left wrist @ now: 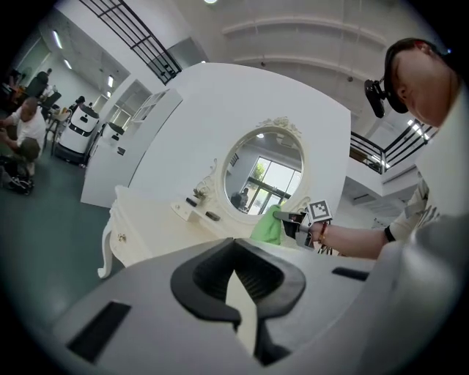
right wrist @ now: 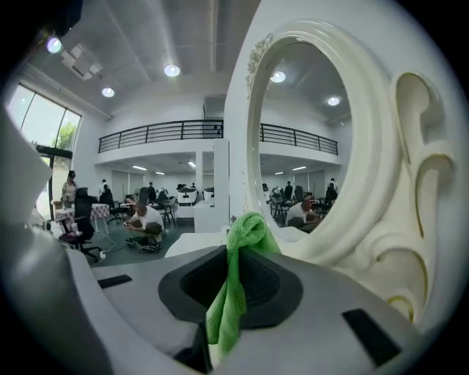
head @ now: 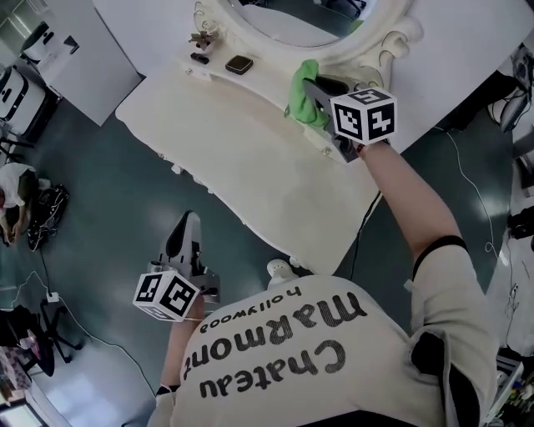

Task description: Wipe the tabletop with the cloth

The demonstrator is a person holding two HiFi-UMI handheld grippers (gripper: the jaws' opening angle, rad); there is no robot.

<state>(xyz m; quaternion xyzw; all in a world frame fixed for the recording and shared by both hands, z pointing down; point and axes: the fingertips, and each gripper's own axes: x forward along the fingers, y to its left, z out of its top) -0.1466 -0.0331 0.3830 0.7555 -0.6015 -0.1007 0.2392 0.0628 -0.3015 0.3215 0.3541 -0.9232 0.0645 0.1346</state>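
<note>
A cream dressing table (head: pixel 250 167) with an oval mirror (head: pixel 292 21) fills the upper middle of the head view. My right gripper (head: pixel 310 87) is shut on a green cloth (head: pixel 300 90), held at the back of the tabletop against the base of the mirror frame. In the right gripper view the cloth (right wrist: pixel 249 231) sticks out past the jaws and hangs down between them, with the mirror frame (right wrist: pixel 381 183) close by. My left gripper (head: pixel 185 225) hangs low over the floor, off the table's front edge, jaws together and holding nothing. From the left gripper view the cloth (left wrist: pixel 267 225) shows far off.
On the small shelf left of the mirror sit a dark square item (head: pixel 239 64), a small dark piece (head: pixel 199 58) and a little ornament (head: pixel 203 38). A cable (head: pixel 367 221) runs down the table's right side. People and equipment are on the floor at far left (head: pixel 17 200).
</note>
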